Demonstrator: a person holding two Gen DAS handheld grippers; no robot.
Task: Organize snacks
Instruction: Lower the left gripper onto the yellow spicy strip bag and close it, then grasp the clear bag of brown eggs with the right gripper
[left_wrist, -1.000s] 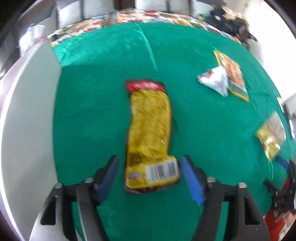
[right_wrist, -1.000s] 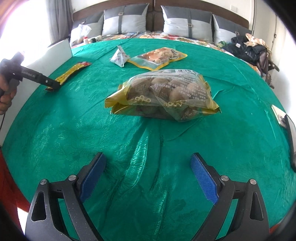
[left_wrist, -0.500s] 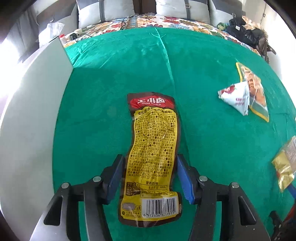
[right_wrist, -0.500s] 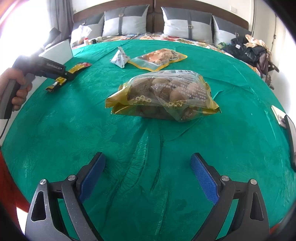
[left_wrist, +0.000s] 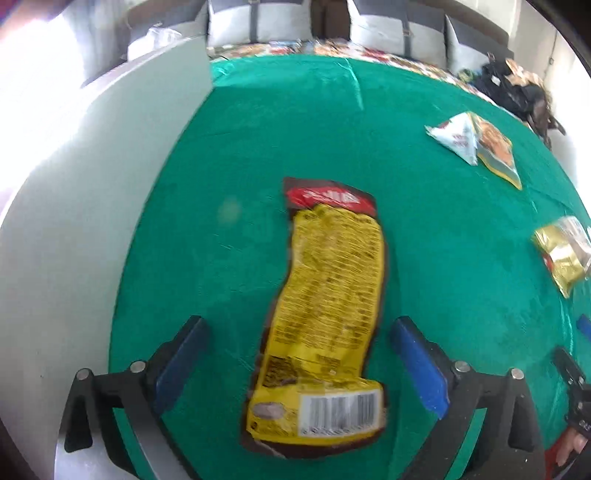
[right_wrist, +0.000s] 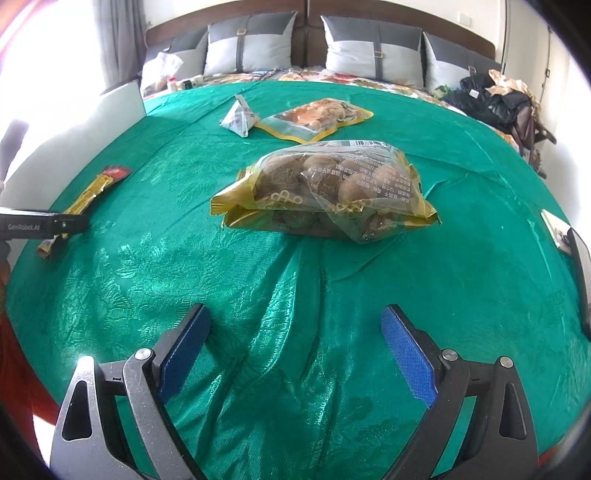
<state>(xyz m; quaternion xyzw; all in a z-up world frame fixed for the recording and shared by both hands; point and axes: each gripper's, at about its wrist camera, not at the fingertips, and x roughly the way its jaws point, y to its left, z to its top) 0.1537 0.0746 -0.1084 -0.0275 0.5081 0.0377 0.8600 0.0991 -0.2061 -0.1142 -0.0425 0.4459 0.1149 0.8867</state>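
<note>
Both grippers stand wide apart on my feeds, holding nothing. On the left wrist view, my left gripper hangs over the green cloth with its blue pads spread to either side of the long yellow packet, a gap showing on each side. That packet lies lengthwise between the fingers, its barcode end nearest the camera and its red-labelled end pointing towards the pillows. It sits near the left edge of the bed, just beside the white board that runs along that edge. The view is somewhat blurred, so I cannot read the print.

On the right wrist view, my right gripper is equally spread above bare cloth, well short of the large clear bag of brown round snacks lying in the middle of the bed. Beyond it, towards the headboard edge, a small white triangular packet lies just beside a flat yellow-rimmed pouch; whether they touch I cannot tell. Grey pillows line the far edge, and dark bags are heaped at the far right corner.
</note>
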